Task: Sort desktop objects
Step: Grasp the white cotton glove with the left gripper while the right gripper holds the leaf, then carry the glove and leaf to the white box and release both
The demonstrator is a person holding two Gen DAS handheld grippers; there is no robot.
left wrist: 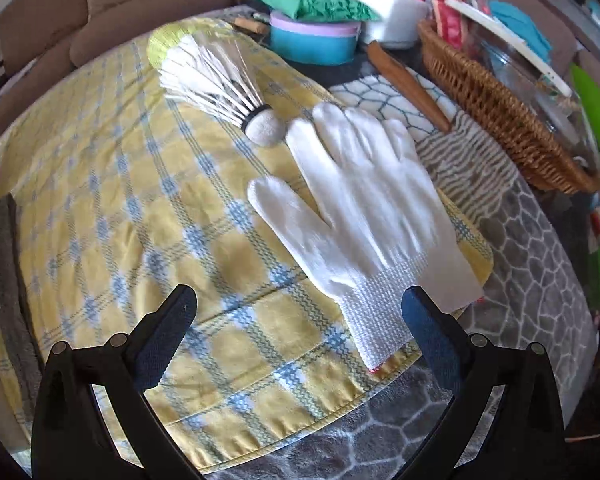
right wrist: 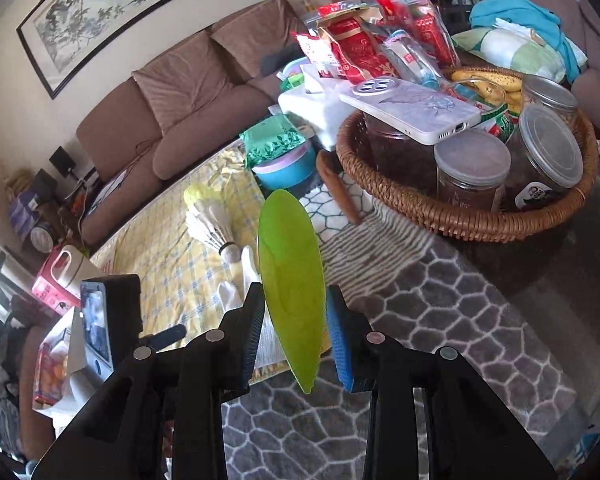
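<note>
Left gripper [left wrist: 300, 320] is open, nothing between the jaws, hanging above the near edge of the yellow checked cloth [left wrist: 120, 200]. The white glove [left wrist: 364, 216] lies flat on that cloth, ahead and to the right of the jaw gap; its ribbed cuff is partly covered by the right fingertip [left wrist: 416, 304] in the left wrist view, whether touching I can't tell. Glove's long axis runs diagonally: cuff near and right, fingers far and slightly left, with the thumb sticking out left. Just past the glove's fingertips sits the shuttlecock [left wrist: 220, 84], cork end almost touching them, feathers fanning away far-left. Right gripper [right wrist: 292, 320] is occupied: it's clamped on a green plastic plate [right wrist: 292, 280] held edge-on and upright, so it isn't free for a pick. In the right wrist view the glove and shuttlecock sit beyond and left of the plate, while the wicker basket [right wrist: 460, 220] of jars is far right. My read: the left hand is the nearer and the only free one; the glove is its likely target, and the jaws need to shift right to straddle the cuff across its short width
</note>
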